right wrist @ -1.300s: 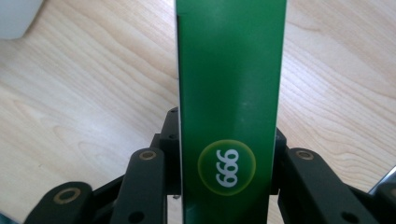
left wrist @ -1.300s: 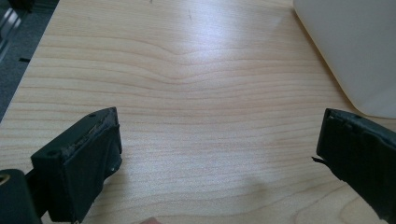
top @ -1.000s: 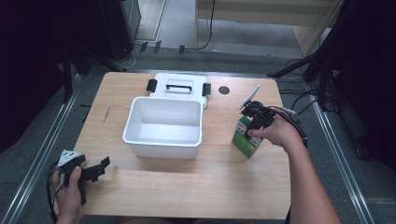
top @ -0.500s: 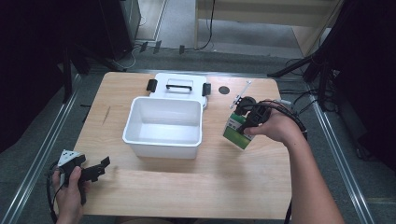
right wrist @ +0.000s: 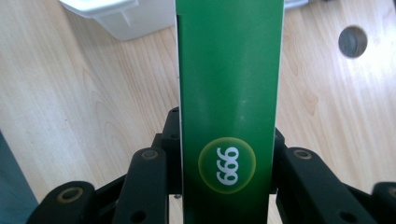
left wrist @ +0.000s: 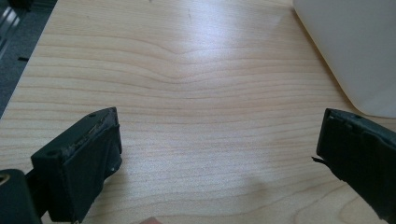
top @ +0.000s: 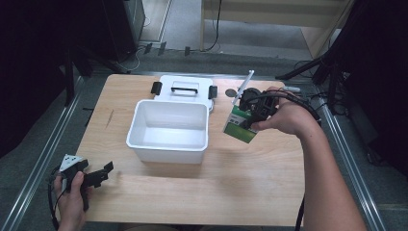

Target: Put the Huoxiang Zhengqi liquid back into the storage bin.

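The green carton was clamped between the jaws of the right gripper and held clear of the table, tilted, just to the right of the white bin. The pick-up appeared complete. Judging from the layout, the placement into the bin was not yet done: the bin interior was bare, and the carton was beside the rim rather than above the opening.

The left gripper rested at the near left corner of the table, jaws wide apart with nothing between them; in the left gripper view only bare wood lay between its 2 pads.

The carton was a tall, narrow box with a flat green face, a white edge and a round yellow-green badge printed with white numerals. In the high view a white panel showed on its upper side. The 2 jaws gripped it across the narrow width, near 1 end.

The bin lid lay behind the bin, handle up, touching or just beside the far wall
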Action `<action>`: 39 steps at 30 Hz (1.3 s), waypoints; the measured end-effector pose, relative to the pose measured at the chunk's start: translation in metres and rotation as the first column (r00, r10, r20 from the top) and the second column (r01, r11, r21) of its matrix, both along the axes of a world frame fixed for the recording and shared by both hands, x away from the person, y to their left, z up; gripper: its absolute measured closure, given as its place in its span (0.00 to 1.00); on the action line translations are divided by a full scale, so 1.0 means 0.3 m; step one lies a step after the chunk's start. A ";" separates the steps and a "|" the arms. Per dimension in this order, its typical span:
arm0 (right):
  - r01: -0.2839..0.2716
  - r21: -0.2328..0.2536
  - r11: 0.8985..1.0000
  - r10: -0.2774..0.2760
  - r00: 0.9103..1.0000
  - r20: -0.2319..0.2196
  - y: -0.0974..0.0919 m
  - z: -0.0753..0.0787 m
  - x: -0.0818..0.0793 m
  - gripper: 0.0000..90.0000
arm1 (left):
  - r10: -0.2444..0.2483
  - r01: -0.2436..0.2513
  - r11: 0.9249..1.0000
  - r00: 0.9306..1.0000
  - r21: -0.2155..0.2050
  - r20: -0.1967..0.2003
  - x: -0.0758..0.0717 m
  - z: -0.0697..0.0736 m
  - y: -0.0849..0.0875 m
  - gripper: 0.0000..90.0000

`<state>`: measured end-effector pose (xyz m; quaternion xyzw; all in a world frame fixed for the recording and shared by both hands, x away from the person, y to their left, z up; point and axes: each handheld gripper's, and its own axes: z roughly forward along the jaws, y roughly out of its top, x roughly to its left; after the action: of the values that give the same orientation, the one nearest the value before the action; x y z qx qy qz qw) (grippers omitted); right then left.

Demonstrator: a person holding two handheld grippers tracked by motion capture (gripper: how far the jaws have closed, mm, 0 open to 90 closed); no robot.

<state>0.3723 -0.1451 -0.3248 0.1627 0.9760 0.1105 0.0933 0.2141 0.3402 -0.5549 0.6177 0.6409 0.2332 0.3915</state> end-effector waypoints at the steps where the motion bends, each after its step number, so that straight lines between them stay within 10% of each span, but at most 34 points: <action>1: 0.000 0.000 1.000 0.000 1.000 0.000 0.000 0.000 0.000 0.73 | 0.000 0.000 1.000 1.000 0.000 0.000 0.000 0.000 0.000 0.01; 15: -0.110 0.017 0.994 0.110 0.994 0.015 0.099 0.121 -0.009 0.73 | -0.003 0.003 1.000 1.000 -0.002 -0.005 0.000 0.000 0.001 0.01; 39: -0.219 0.022 0.975 0.219 0.976 0.017 0.293 0.177 0.003 0.73 | -0.003 0.003 1.000 1.000 -0.009 -0.010 0.003 -0.001 0.001 0.01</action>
<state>0.3731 -0.0571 -0.2716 0.0543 0.9860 0.1326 0.0856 0.2149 0.3405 -0.5551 0.6182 0.6427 0.2268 0.3915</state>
